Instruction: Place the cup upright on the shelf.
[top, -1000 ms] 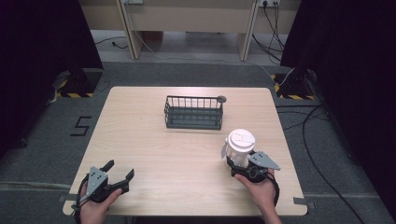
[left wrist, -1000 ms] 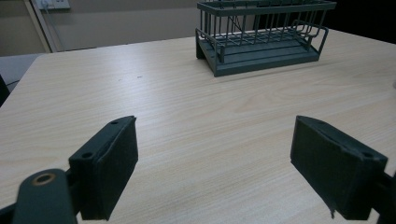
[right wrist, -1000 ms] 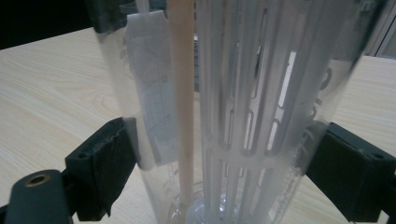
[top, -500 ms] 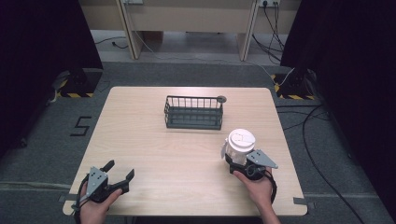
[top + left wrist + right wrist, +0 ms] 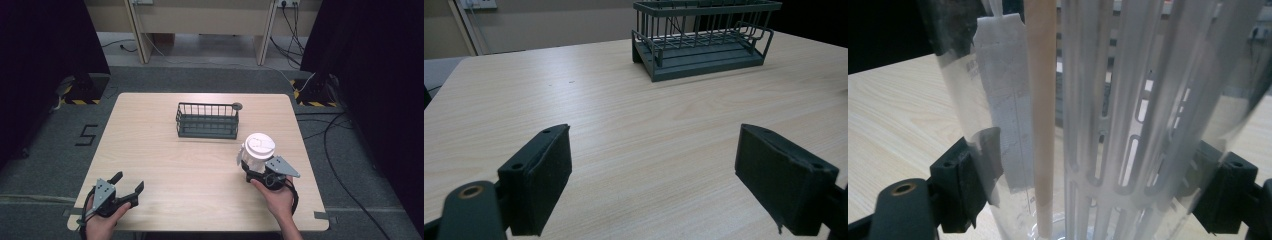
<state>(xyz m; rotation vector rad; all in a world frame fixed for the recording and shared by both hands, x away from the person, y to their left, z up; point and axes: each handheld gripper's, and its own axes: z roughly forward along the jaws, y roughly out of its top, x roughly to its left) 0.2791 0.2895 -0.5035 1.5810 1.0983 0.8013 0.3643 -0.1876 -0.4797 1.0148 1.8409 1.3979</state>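
The right tongs [image 5: 252, 167] are clamped around a clear plastic container [image 5: 257, 154] with a white lid, at the lower right of the high view, below and right of the wire basket [image 5: 207, 120]. In the right gripper view both pads press the container's see-through wall [image 5: 1128, 125], and a pale stick [image 5: 1042, 115] and white slotted pieces stand inside. The left tongs [image 5: 126, 187] rest spread and empty at the lower left of the counter [image 5: 150, 135].

The wall looks thin and smooth, so I judge a hard squeeze could buckle it, or a quick tilt could let it slip and spill its contents.

Against the earlier high views, the container and both tongs sit almost unchanged.
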